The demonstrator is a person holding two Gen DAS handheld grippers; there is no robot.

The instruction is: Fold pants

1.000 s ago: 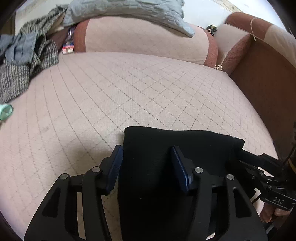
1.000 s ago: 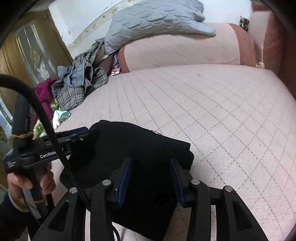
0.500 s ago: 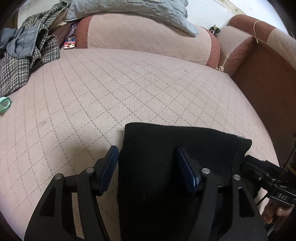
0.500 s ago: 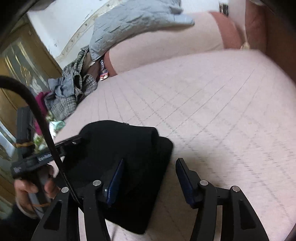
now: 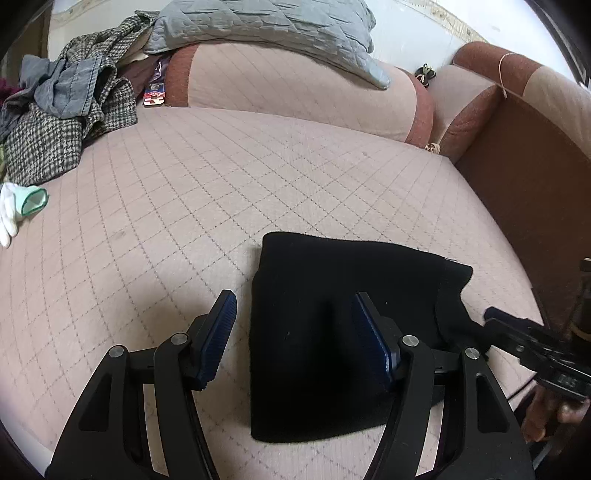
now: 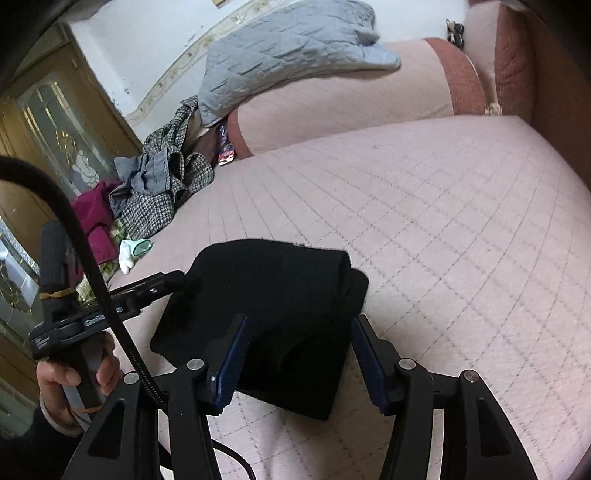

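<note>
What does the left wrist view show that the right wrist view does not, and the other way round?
Only the left wrist view shows the brown side panel along the bed's right edge, and the right gripper from outside, at the pants' right edge.

Only the right wrist view shows the wooden door, the maroon cloth, and the left gripper from outside, with the hand holding it.

Both show the folded black pants on the pink bed, the grey quilt, the checked clothes, the white glove, and open jaws.

Quilted pink bed (image 5: 207,192) bears folded black pants (image 5: 332,332), clothes heap (image 5: 62,122), white glove (image 5: 14,206)
</note>
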